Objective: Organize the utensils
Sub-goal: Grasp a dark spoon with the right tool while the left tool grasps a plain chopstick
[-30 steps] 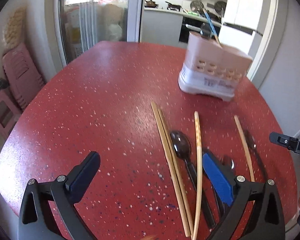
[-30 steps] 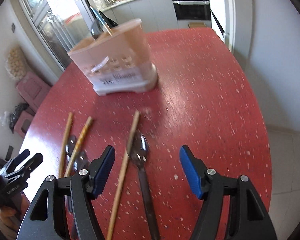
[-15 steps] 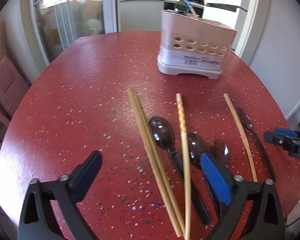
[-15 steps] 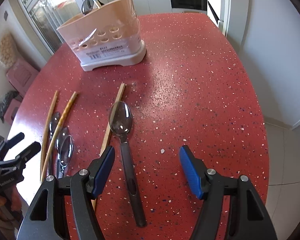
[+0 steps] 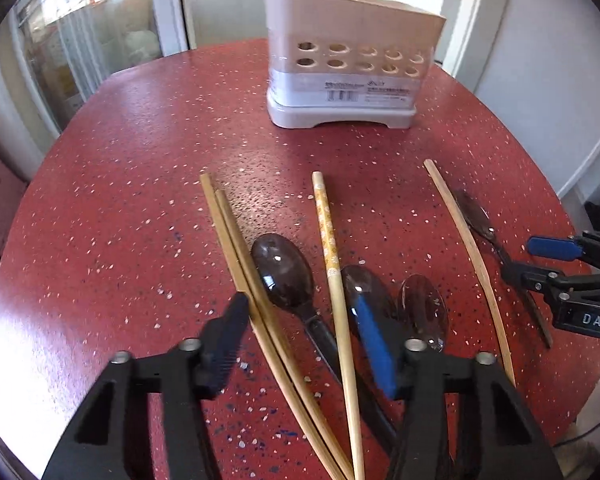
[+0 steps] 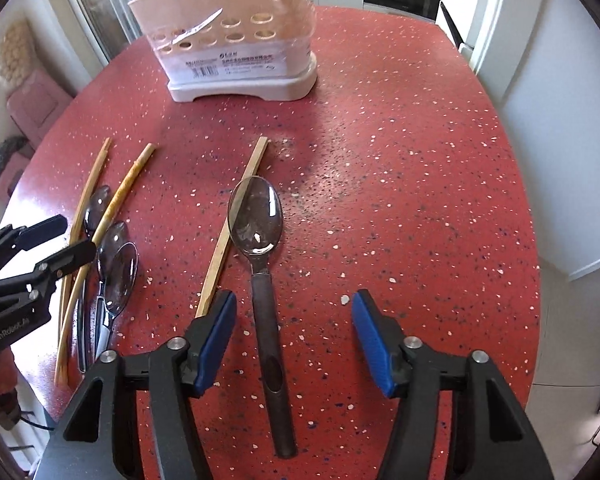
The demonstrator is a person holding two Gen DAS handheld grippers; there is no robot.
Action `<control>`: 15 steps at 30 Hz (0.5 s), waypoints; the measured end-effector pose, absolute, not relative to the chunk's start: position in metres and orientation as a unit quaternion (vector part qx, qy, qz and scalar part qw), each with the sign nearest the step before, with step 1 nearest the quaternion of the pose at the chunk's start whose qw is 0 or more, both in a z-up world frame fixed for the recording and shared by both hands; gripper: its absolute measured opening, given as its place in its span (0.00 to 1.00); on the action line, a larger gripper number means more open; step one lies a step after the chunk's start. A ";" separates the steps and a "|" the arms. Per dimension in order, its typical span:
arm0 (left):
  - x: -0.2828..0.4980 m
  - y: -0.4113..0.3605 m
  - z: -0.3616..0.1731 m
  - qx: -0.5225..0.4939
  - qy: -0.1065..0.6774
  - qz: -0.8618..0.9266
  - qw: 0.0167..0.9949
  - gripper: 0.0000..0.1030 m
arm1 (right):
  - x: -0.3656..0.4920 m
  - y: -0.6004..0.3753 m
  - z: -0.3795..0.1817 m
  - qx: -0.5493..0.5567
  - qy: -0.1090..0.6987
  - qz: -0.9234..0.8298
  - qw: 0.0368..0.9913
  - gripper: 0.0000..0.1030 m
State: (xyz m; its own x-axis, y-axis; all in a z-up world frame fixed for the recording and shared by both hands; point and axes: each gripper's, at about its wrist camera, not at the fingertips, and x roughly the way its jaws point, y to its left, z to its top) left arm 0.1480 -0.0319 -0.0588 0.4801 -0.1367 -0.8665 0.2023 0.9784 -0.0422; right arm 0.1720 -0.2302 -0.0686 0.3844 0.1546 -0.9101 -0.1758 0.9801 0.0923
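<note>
Both grippers lower since 1 s ago: R gripper [image 6: 292, 336] released, straddling spoon [image 6: 260, 236]; L gripper [image 5: 304, 344] released over chopsticks [image 5: 260, 292] at 6 o'clock; pickup likely next.

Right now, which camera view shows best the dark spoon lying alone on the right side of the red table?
The right wrist view: the dark spoon lies whole between the open fingers. In the left wrist view, the right gripper partly covers it.

A red speckled table [image 5: 120, 184] carries a beige utensil caddy [image 5: 348, 68] at its far side. Nearer lie wooden chopsticks [image 5: 240, 256], a patterned chopstick [image 5: 328, 240] and dark spoons [image 5: 284, 272], with one spoon [image 6: 260, 240] off right beside a single chopstick [image 6: 236, 224].
</note>
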 end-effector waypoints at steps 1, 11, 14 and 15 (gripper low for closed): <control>0.150 -0.034 -0.059 0.038 0.502 -0.104 0.858 0.78 | 0.174 -0.229 -0.070 -0.013 0.549 0.098 0.830 0.55; 0.167 -0.049 -0.056 0.055 0.528 -0.142 0.836 0.74 | 0.193 -0.215 -0.069 -0.051 0.566 0.095 0.817 0.37; 0.173 -0.052 -0.056 0.061 0.538 -0.153 0.827 0.70 | 0.196 -0.213 -0.068 -0.055 0.574 0.103 0.810 0.32; 0.174 -0.052 -0.056 0.062 0.541 -0.156 0.824 0.70 | 0.197 -0.212 -0.067 -0.056 0.577 0.104 0.808 0.31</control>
State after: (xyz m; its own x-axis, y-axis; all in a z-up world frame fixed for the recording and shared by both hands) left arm 0.1737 -0.0520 -0.0556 0.3662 -0.1899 -0.9110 0.3243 0.9436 -0.0663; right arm 0.1975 -0.2119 -0.0671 0.3124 0.1044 -0.9442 -0.2329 0.9720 0.0305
